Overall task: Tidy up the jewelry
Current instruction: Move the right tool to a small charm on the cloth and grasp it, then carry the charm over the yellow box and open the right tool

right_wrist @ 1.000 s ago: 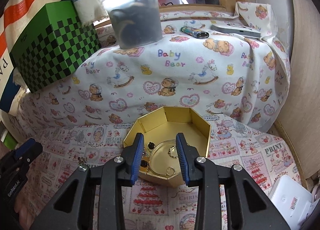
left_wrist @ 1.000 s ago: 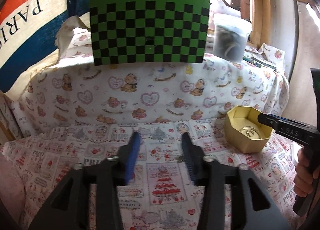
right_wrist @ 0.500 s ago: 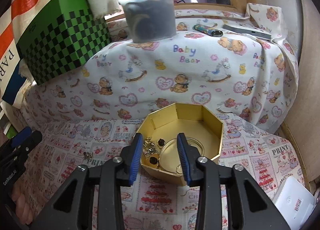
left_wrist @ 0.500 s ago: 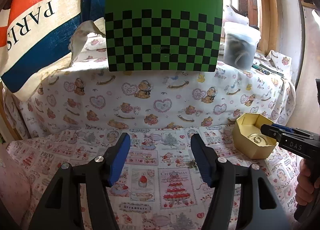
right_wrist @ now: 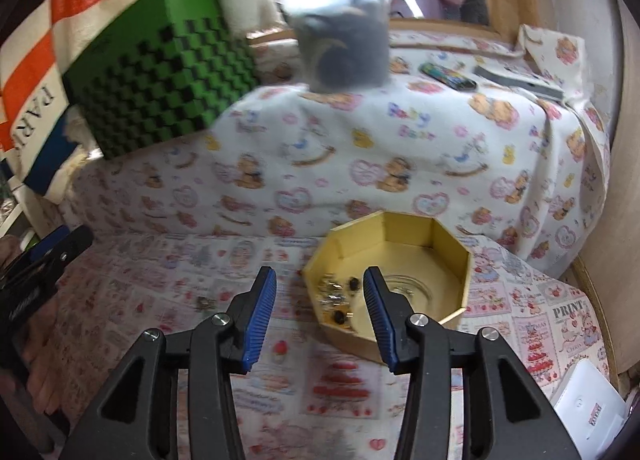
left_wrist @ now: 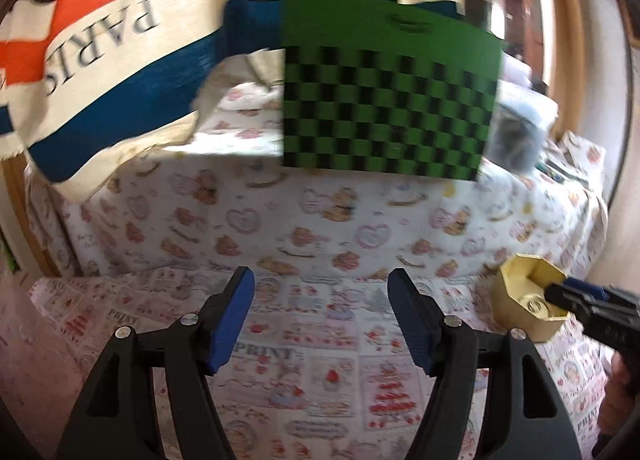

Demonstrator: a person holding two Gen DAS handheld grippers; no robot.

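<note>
A gold octagonal box sits on the patterned cloth, right of centre in the right wrist view and at the far right of the left wrist view. It holds several small jewelry pieces and a round glass dish. One small piece of jewelry lies on the cloth left of the box. My right gripper is open and empty, just in front of the box's left side. My left gripper is wide open and empty above the cloth; the view is blurred.
A green checkered box and a lidded plastic tub stand on the raised ledge behind. A striped "PARIS" cloth hangs at back left. A white box lies at the front right. A wooden wall bounds the right.
My left gripper has opened wider and lifted back from the cloth. My right gripper has opened and shifted left, so the box now sits to its right.
</note>
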